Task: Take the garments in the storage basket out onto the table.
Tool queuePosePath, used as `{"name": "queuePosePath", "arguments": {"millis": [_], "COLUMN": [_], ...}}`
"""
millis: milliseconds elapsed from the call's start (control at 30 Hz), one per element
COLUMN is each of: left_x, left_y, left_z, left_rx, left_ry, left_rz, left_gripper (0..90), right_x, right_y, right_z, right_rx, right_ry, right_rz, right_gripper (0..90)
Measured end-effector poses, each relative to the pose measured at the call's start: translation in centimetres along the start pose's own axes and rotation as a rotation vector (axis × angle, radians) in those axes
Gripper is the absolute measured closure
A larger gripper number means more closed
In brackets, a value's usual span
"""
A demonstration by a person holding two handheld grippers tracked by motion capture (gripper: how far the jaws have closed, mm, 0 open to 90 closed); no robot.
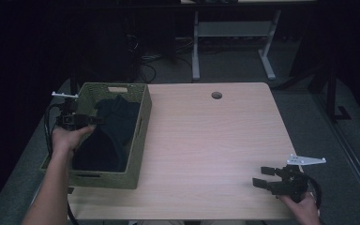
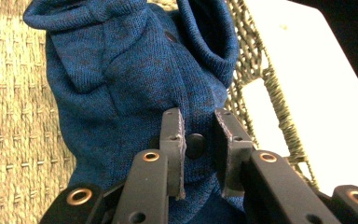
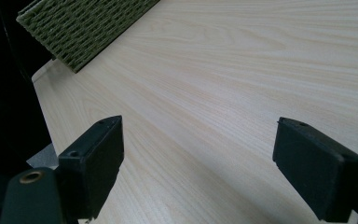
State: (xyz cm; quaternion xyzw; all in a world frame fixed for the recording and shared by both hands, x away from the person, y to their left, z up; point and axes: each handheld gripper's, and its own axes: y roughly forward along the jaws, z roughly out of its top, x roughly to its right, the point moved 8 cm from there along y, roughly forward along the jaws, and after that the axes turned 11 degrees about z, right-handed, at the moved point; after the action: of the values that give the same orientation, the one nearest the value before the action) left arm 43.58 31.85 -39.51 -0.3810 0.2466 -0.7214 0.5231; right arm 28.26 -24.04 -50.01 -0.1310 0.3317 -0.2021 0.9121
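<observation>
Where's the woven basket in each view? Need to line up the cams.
High view: the green woven basket sits at the table's left end, with the dark blue knit garment inside.
Left gripper view: its weave fills the left side, rim at upper right, behind the garment.
Right gripper view: one wall at top left.
Shared landmark: the light wood table.
</observation>
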Motion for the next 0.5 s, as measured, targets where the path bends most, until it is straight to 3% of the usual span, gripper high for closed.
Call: {"name": "queuePosePath", "arguments": {"millis": [500], "left_x": [0.6], "left_y": [-2.1], "left_z": [1.4], "left_rx": [0.088], "left_ry": [-0.025], "left_rz": [-0.058], "left_gripper": [75.4], "right_x": [0.1], "right_y": [-0.1], "right_z": [0.1], "right_rx": [0.007], "right_ry": [0.004], "right_rz": [-0.001], "right_gripper": [15.9]}}
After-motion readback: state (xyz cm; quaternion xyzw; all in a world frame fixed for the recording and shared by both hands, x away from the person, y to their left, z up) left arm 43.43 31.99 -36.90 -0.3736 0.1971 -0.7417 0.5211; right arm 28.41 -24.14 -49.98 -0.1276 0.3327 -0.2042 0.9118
